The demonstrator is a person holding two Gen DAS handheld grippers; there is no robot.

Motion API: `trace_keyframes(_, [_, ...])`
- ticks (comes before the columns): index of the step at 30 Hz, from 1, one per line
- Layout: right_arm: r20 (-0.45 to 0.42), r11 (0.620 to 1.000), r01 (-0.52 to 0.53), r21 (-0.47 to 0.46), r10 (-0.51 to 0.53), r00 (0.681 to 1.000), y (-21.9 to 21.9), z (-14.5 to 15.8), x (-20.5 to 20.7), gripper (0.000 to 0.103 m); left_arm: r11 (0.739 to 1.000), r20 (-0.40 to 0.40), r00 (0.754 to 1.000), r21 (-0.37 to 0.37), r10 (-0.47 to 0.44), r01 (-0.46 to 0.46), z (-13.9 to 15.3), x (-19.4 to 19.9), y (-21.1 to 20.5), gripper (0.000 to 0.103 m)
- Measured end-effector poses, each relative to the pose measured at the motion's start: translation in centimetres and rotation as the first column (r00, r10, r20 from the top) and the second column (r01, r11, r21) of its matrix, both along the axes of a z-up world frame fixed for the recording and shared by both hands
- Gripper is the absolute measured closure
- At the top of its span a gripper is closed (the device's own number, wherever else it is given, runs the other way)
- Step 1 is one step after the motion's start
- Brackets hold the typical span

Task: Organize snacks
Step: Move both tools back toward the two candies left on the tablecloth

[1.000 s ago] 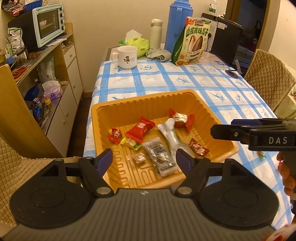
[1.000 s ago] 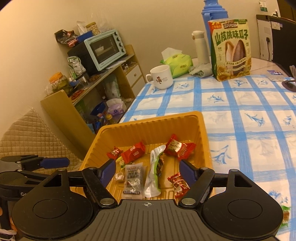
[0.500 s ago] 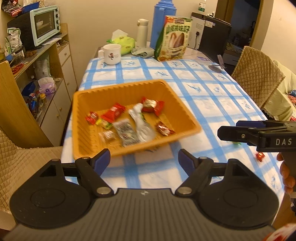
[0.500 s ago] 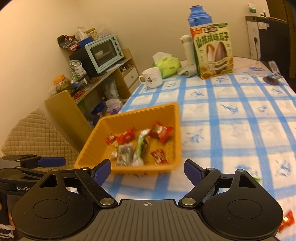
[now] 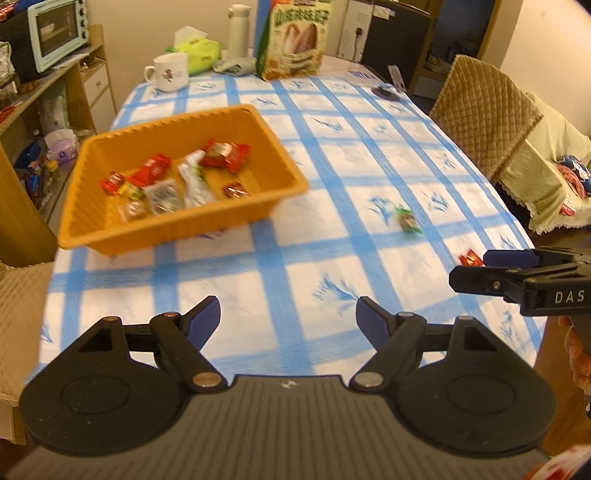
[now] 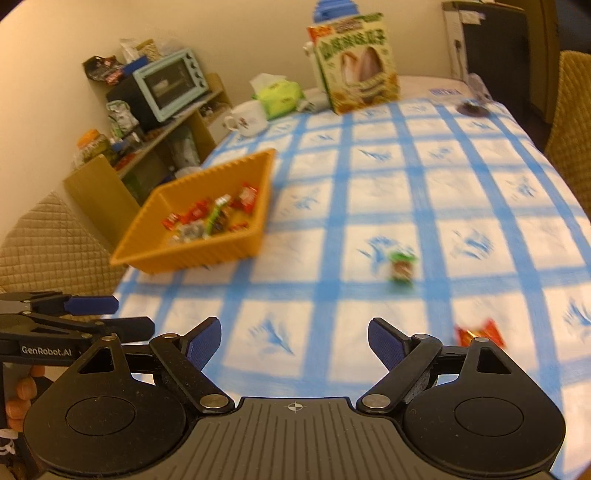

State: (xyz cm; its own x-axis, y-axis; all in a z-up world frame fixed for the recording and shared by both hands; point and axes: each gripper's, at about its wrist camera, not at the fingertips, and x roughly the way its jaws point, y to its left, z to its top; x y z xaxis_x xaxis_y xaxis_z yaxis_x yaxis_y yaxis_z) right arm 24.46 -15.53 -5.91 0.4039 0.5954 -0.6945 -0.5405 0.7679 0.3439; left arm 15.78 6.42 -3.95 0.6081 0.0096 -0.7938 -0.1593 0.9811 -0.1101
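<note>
An orange tray [image 5: 173, 229] [image 6: 207, 254] with several wrapped snacks stands on the left of the blue-checked tablecloth. A green-wrapped candy [image 5: 407, 220] [image 6: 402, 266] and a red-wrapped candy [image 5: 470, 257] [image 6: 479, 332] lie loose on the cloth to its right. My left gripper [image 5: 288, 323] is open and empty above the near part of the table. My right gripper [image 6: 294, 343] is open and empty, with the red candy just right of its right finger. Each gripper shows at the edge of the other's view.
A large snack bag [image 5: 295, 37], a white mug [image 5: 168, 72], a green tissue pack [image 5: 195, 53] and a thermos [image 5: 238, 31] stand at the far end. Quilted chairs [image 5: 484, 110] flank the table on the right. A shelf with a toaster oven [image 5: 51, 33] is on the left.
Both grippers have pulled back from over the tray toward the near table edge and turned right. The loose green and red candies have come into view. Both stay open.
</note>
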Motion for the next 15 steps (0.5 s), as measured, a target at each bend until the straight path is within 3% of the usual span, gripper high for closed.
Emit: trace_keyframes(15, [-0.054,0.991,0.107,-0.075,-0.111,0.992,-8.1,-2.6,1.5,0.017,0.997,-0.03,0.997,0.01,-0.075,0.075,-2.2,2.8,-7.8,0.024])
